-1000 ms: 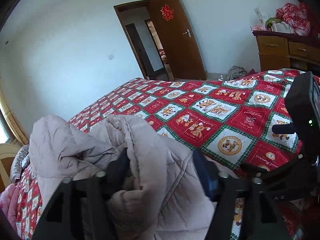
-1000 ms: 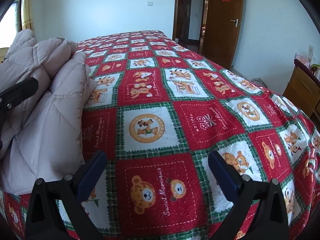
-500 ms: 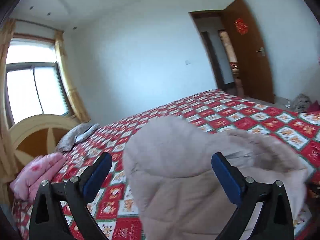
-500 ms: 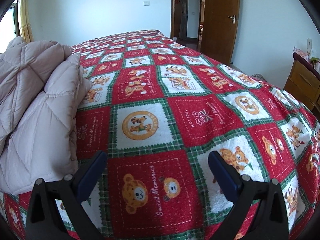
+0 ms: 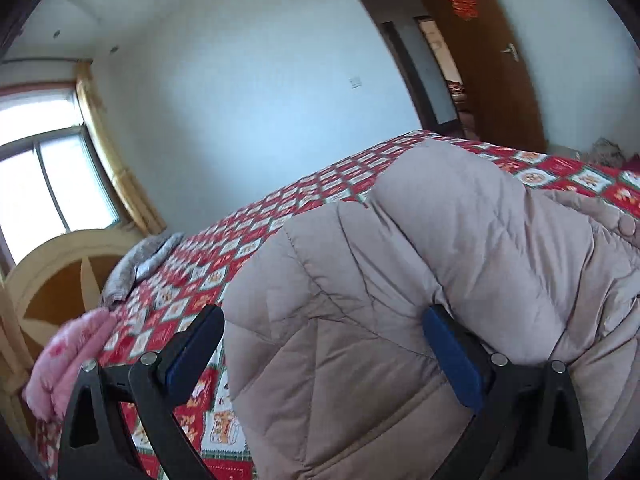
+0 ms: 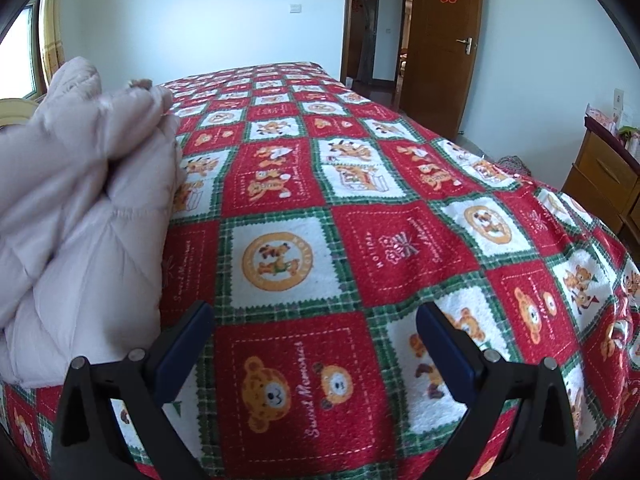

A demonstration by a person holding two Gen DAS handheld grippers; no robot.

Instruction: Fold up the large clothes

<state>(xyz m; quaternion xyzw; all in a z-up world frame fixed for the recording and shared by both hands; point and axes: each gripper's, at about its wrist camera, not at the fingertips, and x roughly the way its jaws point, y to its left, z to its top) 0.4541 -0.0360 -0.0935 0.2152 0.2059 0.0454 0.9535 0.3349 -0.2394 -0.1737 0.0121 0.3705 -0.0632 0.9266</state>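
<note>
A pale pink quilted puffer coat lies bunched and folded on the bed; it also shows at the left of the right wrist view. My left gripper is open, its blue-padded fingers spread wide with the coat's bulk lying between and beyond them, not pinched. My right gripper is open and empty, low over the bedspread to the right of the coat.
The bed carries a red, green and white bear-print blanket. A pink pillow and grey cloth lie by the wooden headboard. A window, an open brown door and a wooden dresser stand around.
My left gripper opened and let go of the coat, then swung left toward the headboard and window. The coat has settled on the bed. The right gripper barely moved.
</note>
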